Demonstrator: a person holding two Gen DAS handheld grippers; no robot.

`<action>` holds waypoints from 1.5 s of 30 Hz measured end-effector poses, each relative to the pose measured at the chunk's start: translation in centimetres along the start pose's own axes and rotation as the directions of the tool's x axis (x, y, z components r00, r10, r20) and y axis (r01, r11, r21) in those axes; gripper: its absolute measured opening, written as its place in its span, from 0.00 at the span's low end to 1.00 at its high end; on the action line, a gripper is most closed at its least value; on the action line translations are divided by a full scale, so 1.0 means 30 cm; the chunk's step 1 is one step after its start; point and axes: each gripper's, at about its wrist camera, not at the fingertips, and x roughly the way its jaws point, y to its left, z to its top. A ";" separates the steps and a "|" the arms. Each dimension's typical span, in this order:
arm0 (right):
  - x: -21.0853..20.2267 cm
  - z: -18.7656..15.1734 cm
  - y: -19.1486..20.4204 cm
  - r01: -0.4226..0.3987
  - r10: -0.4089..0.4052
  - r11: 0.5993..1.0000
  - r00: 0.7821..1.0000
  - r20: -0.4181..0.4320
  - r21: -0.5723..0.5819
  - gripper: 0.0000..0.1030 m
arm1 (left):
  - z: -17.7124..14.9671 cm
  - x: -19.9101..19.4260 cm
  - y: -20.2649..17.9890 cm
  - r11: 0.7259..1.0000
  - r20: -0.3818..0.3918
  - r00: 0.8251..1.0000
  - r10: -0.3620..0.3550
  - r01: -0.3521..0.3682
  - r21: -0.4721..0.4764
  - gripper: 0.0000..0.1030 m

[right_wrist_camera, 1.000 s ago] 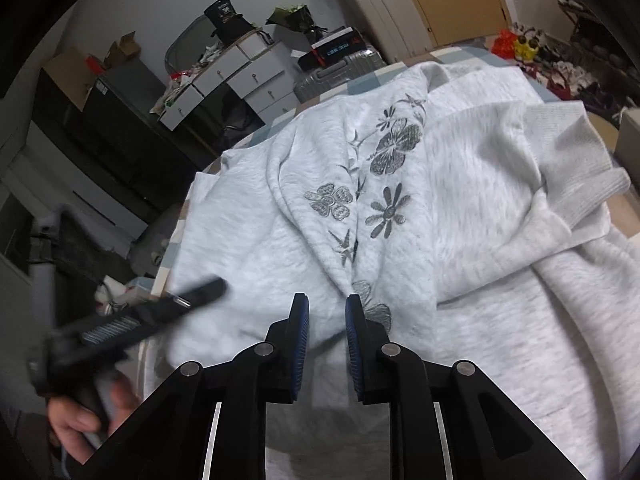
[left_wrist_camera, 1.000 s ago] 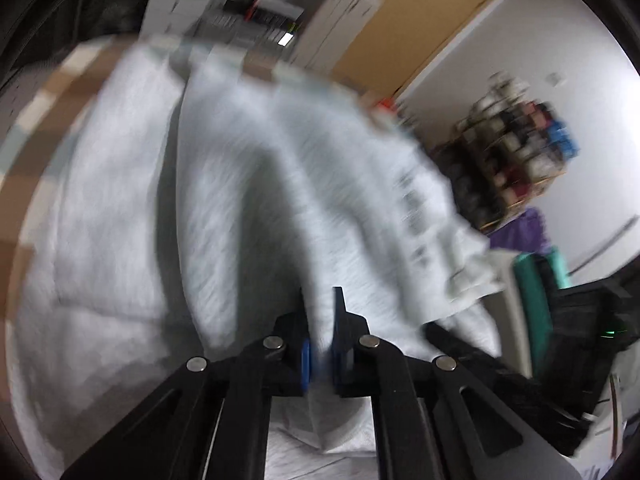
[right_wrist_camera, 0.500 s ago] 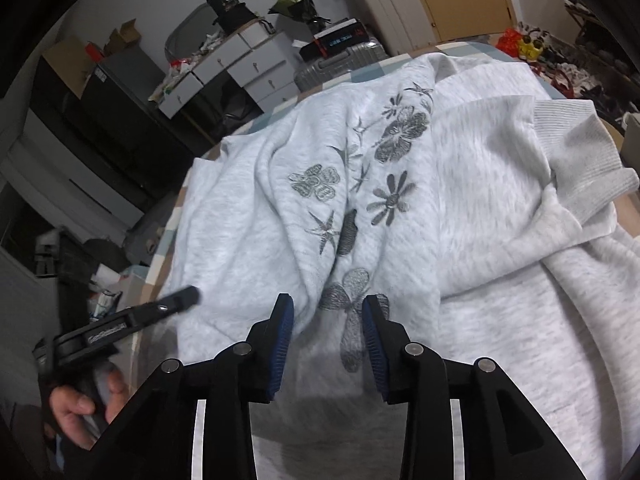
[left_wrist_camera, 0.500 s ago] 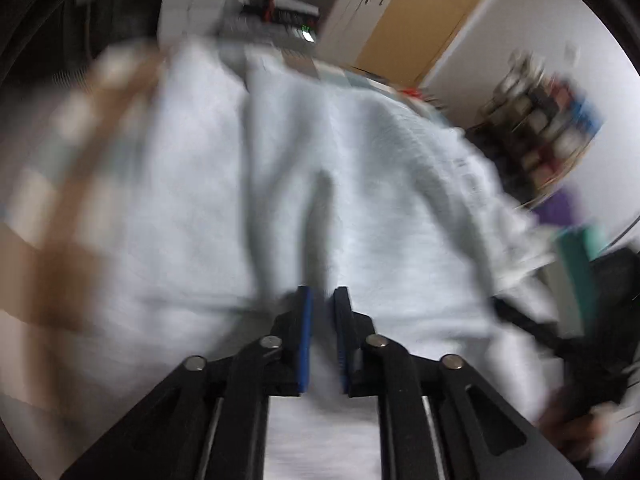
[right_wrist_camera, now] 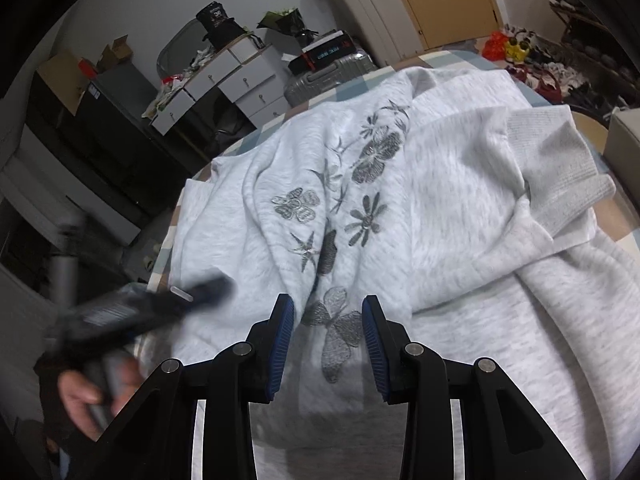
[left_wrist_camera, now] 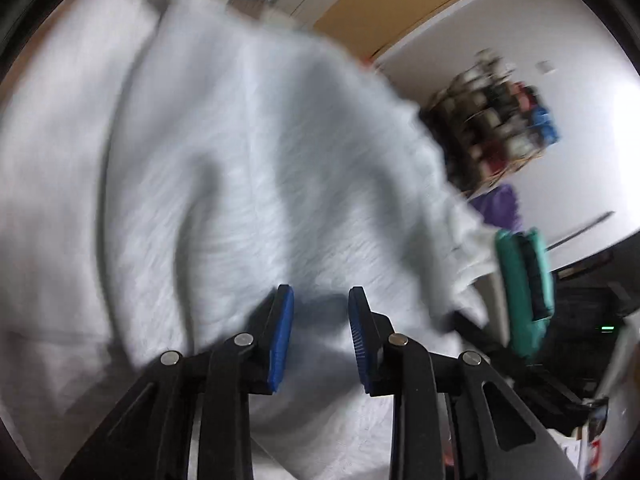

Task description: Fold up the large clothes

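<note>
1. Lying rumpled across the checked tabletop, the grey sweatshirt reaches its far edge.
2. The left gripper has just been opening, its jaws now apart and empty.
3. The right gripper has its jaws apart over the embroidered flowers.

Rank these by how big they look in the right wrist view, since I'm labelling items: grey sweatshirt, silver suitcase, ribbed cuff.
1. Grey sweatshirt, fills most of the view.
2. Ribbed cuff.
3. Silver suitcase.
The suitcase sits farther back, so 2 and 3 are unsure.

Sweatshirt — soft, matt grey fleece cloth, ribbed hem.
</note>
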 end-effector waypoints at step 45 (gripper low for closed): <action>0.171 -0.126 0.214 0.147 -0.245 0.910 0.945 -0.217 -0.387 0.21 | -0.076 -0.109 -0.016 0.976 0.070 0.984 0.166 -0.174 0.129 0.46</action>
